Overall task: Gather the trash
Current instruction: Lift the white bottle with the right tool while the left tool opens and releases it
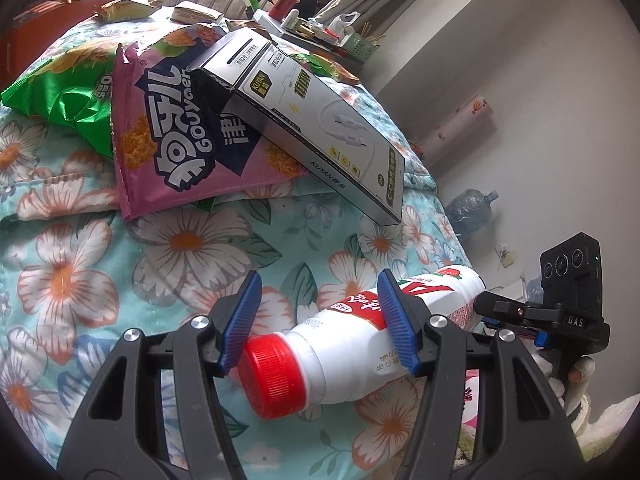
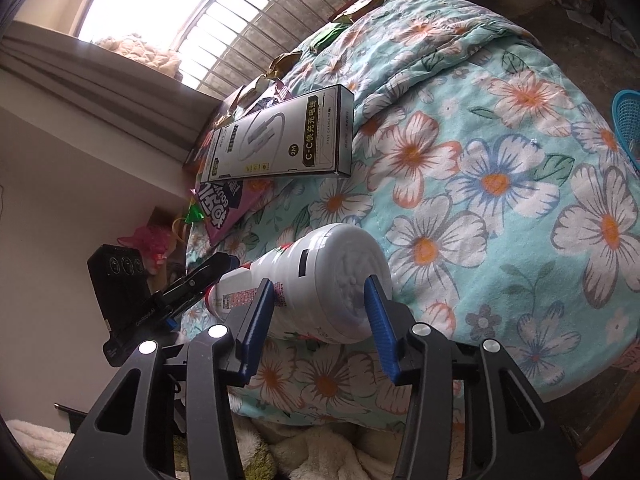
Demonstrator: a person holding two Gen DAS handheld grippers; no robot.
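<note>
Lying between left claw (image 1: pixel 320 322) pads: bottle (image 1: pixel 352 336), on quilt (image 1: pixel 160 260).

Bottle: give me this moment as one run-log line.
bottle: at quilt edge | left tongs: astride cap end, grip unclear | right tongs: clamping base

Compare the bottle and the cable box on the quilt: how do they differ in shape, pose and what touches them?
The bottle is round and white with a red cap; the cable box is flat, grey and rectangular. The bottle lies on its side directly on the quilt; the box rests tilted on a pink snack bag. The left gripper and right gripper bracket the bottle's two ends; nothing touches the box. Both lie on the same quilt.
</note>
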